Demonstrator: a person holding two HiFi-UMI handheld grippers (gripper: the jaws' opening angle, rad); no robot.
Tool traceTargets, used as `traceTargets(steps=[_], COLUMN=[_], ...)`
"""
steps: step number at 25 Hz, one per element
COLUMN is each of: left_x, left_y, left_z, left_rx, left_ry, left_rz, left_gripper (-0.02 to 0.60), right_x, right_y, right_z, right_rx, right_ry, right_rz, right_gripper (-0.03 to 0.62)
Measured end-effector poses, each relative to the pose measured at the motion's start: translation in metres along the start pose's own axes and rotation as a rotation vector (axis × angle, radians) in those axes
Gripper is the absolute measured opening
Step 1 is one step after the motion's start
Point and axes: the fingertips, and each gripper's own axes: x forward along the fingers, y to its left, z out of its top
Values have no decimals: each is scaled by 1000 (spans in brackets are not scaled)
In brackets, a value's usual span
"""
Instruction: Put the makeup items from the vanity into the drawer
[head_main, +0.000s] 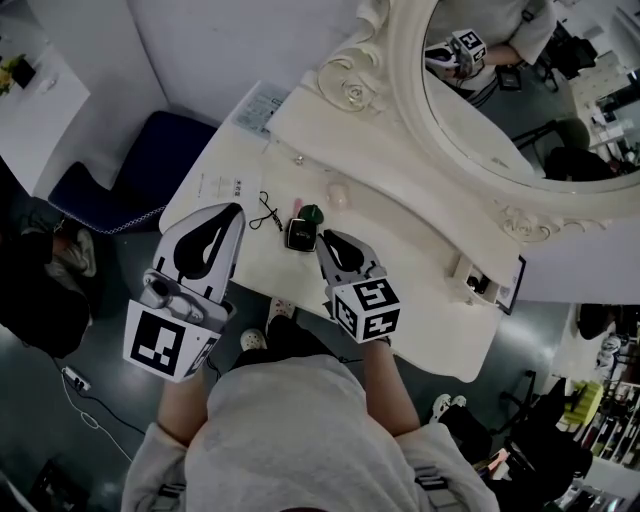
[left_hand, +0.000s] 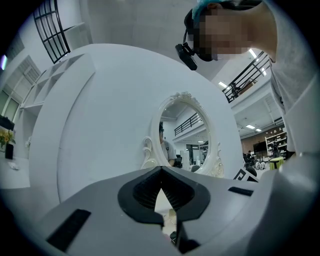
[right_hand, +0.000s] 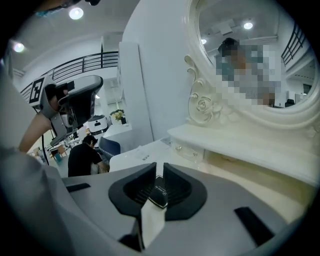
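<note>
On the white vanity top (head_main: 420, 250) lie a black compact (head_main: 300, 234), a green-capped item (head_main: 312, 213), a pale pink round item (head_main: 338, 194) and a thin black cord (head_main: 265, 214). My right gripper (head_main: 325, 238) hovers low with its tip just right of the compact, jaws shut and nothing held. In the right gripper view the compact (right_hand: 159, 194) shows through the slit of the right gripper (right_hand: 159, 169). My left gripper (head_main: 236, 210) sits over the table's left part, left of the cord, jaws shut and empty; the left gripper (left_hand: 161, 172) faces the mirror.
A big oval mirror (head_main: 500, 110) in a carved white frame rises behind the table, above a small drawer with a knob (head_main: 298, 158). Papers (head_main: 257, 106) lie at the far left corner. A blue chair (head_main: 150, 170) stands left of the table. A small framed card (head_main: 503, 285) stands at the right.
</note>
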Motion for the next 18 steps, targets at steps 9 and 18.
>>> traceTargets(steps=[9,18], left_x=[2,-4], left_y=[11,25], left_z=[-9,-14], left_rx=[-9,-15], left_ry=[24,43], left_rz=[26,62], left_gripper=[14,14], right_x=[25,46], right_y=[2,4], right_z=[-38,-66], right_rx=[13,31], right_ry=[144,245], right_rz=[49,31], right_gripper=[155,270])
